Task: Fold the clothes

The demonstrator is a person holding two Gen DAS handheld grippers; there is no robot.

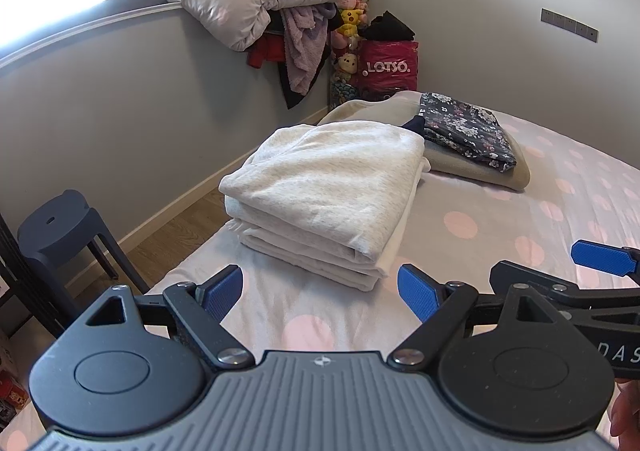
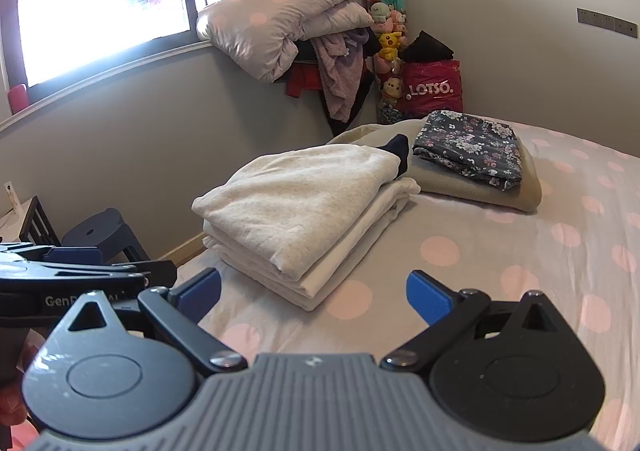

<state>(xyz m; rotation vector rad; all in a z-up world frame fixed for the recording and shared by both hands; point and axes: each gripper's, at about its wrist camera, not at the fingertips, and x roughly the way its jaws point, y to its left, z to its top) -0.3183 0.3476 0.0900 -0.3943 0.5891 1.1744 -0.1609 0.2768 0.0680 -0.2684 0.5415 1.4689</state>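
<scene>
Both claws agape, clear of folded stack edge.

Pink-dotted sheet, cream stack, floral cloth

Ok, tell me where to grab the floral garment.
Grip the floral garment at its near right corner, where the folded layers overhang the beige blanket. Come from the right, probably with the right gripper; the white stack blocks the left.

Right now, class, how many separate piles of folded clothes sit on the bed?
2: a white pile nearest the tongs, and a floral-topped pile behind it; a dark item between them is partly hidden.
</scene>
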